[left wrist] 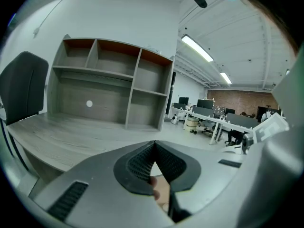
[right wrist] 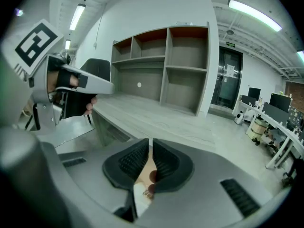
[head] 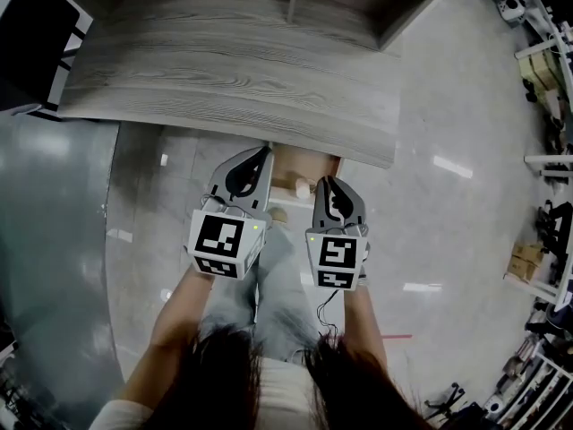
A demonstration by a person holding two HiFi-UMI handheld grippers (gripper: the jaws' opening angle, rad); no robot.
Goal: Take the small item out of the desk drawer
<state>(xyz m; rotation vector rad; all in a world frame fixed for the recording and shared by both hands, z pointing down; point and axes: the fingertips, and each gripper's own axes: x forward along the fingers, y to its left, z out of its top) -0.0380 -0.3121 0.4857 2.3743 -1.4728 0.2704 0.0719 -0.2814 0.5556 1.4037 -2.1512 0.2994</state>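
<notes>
Two grippers, one in each of my hands, hang side by side just below the near edge of the desk (head: 224,70). On the left gripper (head: 266,153) my fingers are pressed together: the tips meet in a point and the ribbed left pads (left wrist: 142,163) hold nothing. On the right gripper (head: 323,183) the fingers are closed too, with only a hairline slit between the right pads (right wrist: 133,160) and nothing pinched there.

Between the two sets of fingertips, and just ahead of them, the drawer (head: 306,161) stands pulled out from under the desk edge, its tan inside showing. I cannot pick out the small item with any certainty. Through the slot behind my right fingers I see tan wood, a white patch and a small brown round shape, all too blurred to name.

Beyond my fingertips the grey wood top runs back to an open shelf unit (left wrist: 109,80) with bare compartments. Off to the left of my left fingers stands a dark chair (left wrist: 23,89) at the desk's end. From the right gripper view, the left gripper shows up to the left of my right fingers, apart from them.
</notes>
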